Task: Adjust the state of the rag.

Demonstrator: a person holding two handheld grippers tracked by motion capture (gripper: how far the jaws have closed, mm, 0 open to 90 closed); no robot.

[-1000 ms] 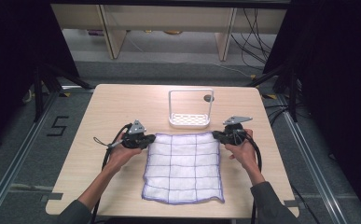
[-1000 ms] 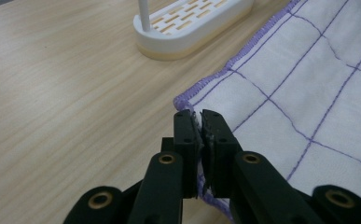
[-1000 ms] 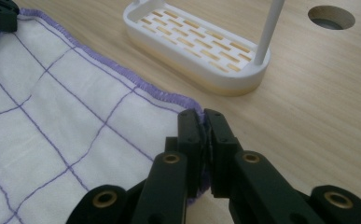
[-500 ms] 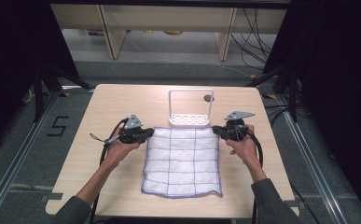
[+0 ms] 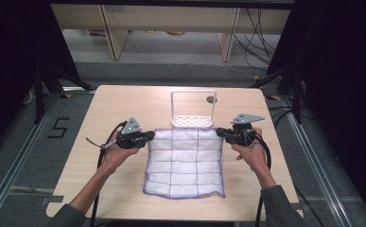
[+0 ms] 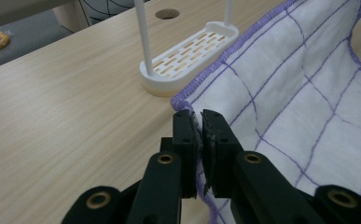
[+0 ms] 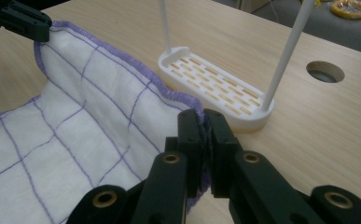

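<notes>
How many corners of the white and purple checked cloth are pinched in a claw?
2: the far-left corner of the cloth sits in the left claw, the far-right corner in the right claw. The two near corners lie free on the table.

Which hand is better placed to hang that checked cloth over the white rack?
Roughly even, perhaps the right. The left gripper and the right gripper each pinch a far corner of the cloth, but the right one sits slightly closer to the rack.
</notes>
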